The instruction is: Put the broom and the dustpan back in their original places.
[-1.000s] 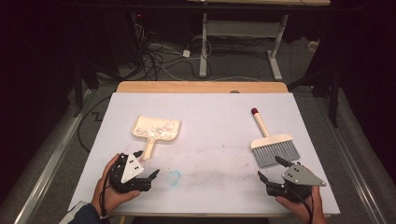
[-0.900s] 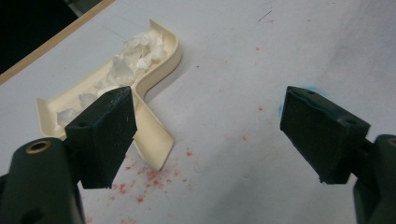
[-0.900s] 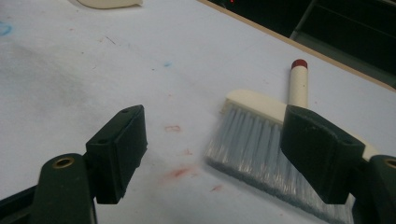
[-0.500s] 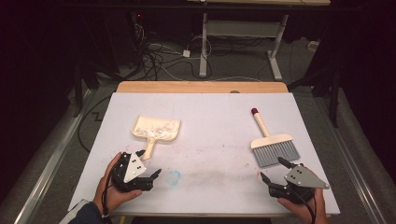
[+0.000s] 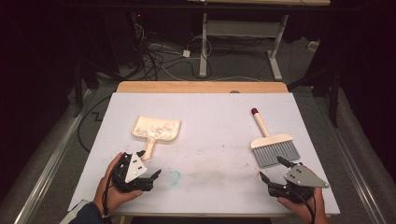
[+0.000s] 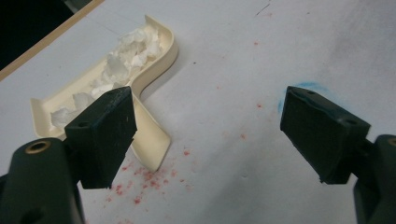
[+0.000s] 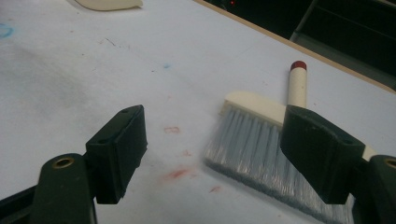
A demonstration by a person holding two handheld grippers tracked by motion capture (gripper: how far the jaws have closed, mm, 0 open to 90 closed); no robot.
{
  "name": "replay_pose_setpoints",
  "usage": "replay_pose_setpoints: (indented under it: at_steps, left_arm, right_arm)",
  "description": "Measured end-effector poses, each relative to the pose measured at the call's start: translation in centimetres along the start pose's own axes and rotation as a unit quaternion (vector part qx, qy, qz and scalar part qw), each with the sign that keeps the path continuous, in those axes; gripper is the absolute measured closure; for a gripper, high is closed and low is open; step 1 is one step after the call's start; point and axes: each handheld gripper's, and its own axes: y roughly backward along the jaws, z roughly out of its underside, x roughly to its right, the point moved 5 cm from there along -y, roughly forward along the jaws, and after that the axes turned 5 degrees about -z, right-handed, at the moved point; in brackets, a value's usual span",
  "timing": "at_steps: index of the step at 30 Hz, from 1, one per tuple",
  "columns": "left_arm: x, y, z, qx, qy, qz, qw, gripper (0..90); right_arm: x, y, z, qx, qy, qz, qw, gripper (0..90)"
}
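Smooth cream plastic dustpan (image 5: 156,129), crumpled white paper scraps (image 6: 116,70), grey bristled brush (image 5: 272,147) with a cream handle, matt white stained table (image 5: 210,112), wooden far edge.

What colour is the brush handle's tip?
Red: the brush has a cream handle capped in red, clearest in the right gripper view.

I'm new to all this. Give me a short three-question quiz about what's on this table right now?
1. True or false: the left hand-held gripper is clamped on the dustpan.
2. What fills the dustpan: A) white crumpled bits, B) red beads, C) water?
3. Fill in: the brush lies with its grey bristles towards the ____ hand-held gripper.

Key: 1 false, its jaws stand open, near the dustpan's handle. 2 A. 3 right.
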Motion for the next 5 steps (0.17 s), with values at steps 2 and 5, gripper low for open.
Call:
replay_pose_setpoints:
  at_steps: [2, 5]
  left_arm:
    - [0.01, -0.01, -0.03, 0.001, 0.001, 0.0, 1.0, 17.9]
    - [0.04, -0.06, -0.06, 0.0, 0.0, 0.0, 1.0, 17.9]
  right_arm:
    - [0.0, -0.01, 0.05, -0.002, -0.002, 0.001, 1.0, 23.6]
    - [-0.03, -0.02, 0.08, -0.004, -0.002, 0.001, 1.0, 23.6]
